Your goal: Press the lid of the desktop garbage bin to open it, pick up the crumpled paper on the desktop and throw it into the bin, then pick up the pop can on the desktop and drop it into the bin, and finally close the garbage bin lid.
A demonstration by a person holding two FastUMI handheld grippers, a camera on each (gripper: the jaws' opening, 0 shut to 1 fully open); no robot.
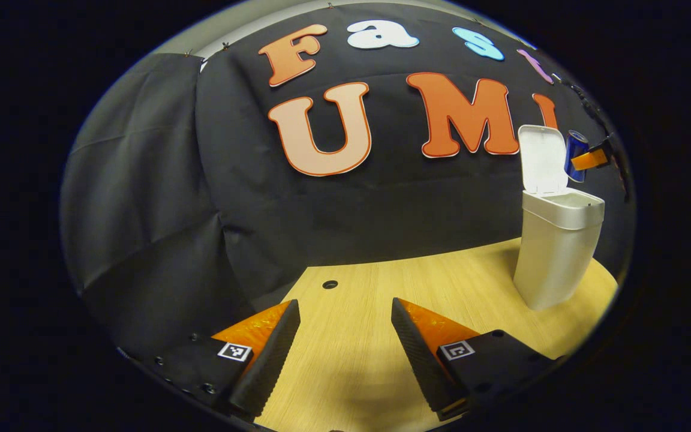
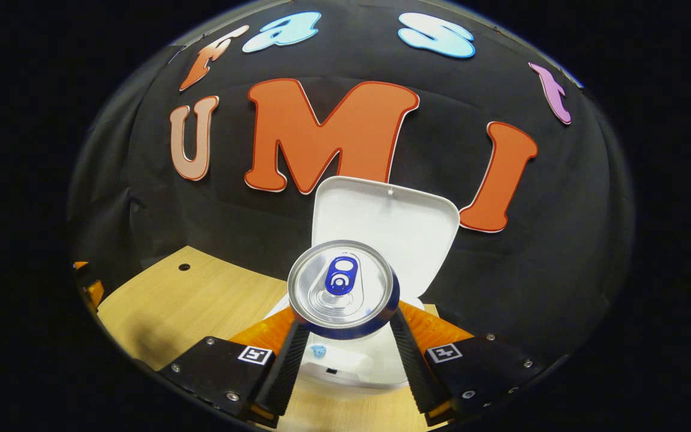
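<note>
The white desktop bin (image 1: 556, 252) stands on the wooden table at the right of the left gripper view, its lid (image 1: 541, 159) raised upright. Just right of the lid hangs the blue pop can (image 1: 574, 155), held by the other gripper (image 1: 591, 159) above the bin's mouth. In the right gripper view my right gripper (image 2: 343, 339) is shut on the pop can (image 2: 342, 289), whose silver top with a blue tab faces the camera. Behind it rises the open lid (image 2: 390, 222), and the bin (image 2: 351, 363) sits directly below. My left gripper (image 1: 345, 336) is open and holds nothing, low over the table.
The wooden table (image 1: 351, 360) has a small round hole (image 1: 330, 284) near its back edge. Black cloth walls close off the back and left. In the right gripper view the table (image 2: 201, 300) stretches left of the bin.
</note>
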